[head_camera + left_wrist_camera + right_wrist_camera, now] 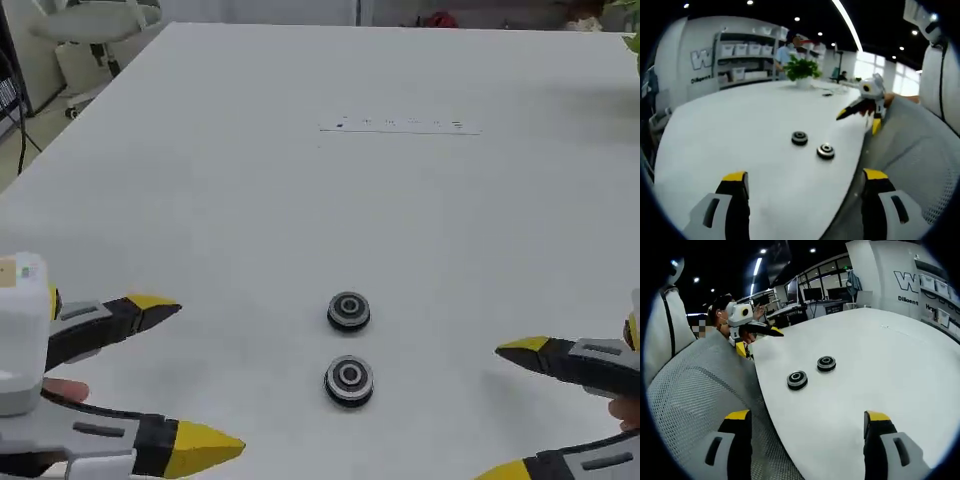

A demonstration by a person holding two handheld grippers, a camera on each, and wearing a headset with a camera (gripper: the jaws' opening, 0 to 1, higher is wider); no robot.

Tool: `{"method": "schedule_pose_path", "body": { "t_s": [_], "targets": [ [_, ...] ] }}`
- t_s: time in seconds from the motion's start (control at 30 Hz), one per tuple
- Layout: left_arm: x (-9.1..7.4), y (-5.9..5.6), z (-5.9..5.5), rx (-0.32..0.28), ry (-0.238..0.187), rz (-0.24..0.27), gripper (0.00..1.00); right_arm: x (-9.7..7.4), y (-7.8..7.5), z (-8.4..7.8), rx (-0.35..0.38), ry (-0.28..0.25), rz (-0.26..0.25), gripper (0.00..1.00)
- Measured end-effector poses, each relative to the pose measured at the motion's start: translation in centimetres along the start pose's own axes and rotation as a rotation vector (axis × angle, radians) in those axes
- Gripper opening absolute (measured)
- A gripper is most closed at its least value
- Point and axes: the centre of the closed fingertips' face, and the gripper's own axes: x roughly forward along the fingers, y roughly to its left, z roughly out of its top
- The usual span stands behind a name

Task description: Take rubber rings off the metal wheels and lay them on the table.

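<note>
White table [300, 180], bare apart from two small wheels near the front edge; office shelves and desks sit blurred behind.

L/R grippers:
- The left gripper [200, 375] has its jaws wide apart, w/ nothing between them and touching nothing. It sits well left of the wheels.
- The right gripper [498, 410] is likewise spread and empty, well to the right.

Wheels: the near wheel [349, 381] and far wheel [348, 311] lie flat, close together but not touching, between the two grippers.

Handling (my guess):
- The metal wheels are stiff, a bit heavy for their size, and prob. slide on the smooth top if pushed sideways.
- The dark band round the rim looks like the rubber ring [349, 399]. It should be soft, stretchy and grippy, seated in a groove.
- Best plan: one gripper pins the wheel body, while the other nips the ring's outer edge and peels it up.
</note>
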Motion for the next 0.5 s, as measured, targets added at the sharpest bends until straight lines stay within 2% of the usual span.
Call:
{"method": "schedule_pose_path", "body": {
  "t_s": [0.5],
  "targets": [
    [-0.01, 0.01, -0.15, -0.004, 0.001, 0.010, 0.92, 0.07, 0.00, -0.19, 0.003, 0.000, 0.003, 0.87]
  ]
}}
